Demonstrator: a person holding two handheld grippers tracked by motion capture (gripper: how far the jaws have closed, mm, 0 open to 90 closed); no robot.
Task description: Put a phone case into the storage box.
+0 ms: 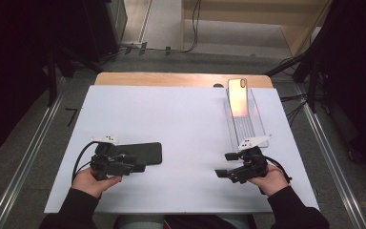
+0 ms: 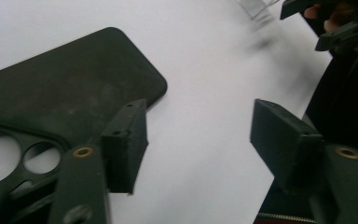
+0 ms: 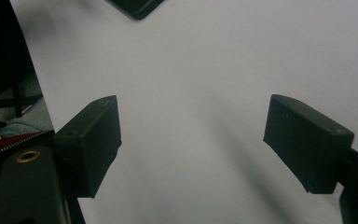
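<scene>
White sheet [image 1: 186,138] covers the table. Black phone case [image 1: 140,152] lies flat, front-left; L gripper [image 2: 198,144] sits at its edge, jaws apart w/ nothing clamped. R gripper [image 3: 191,140] hovers over bare sheet, jaws apart, empty. Clear stand [image 1: 262,131] w/ phone [image 1: 237,98] behind R gripper.

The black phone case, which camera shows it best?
The left gripper view: the black phone case lies close up, camera cutouts plain. The high view shows it whole but small beside the left gripper. The right gripper view catches one corner.
</scene>
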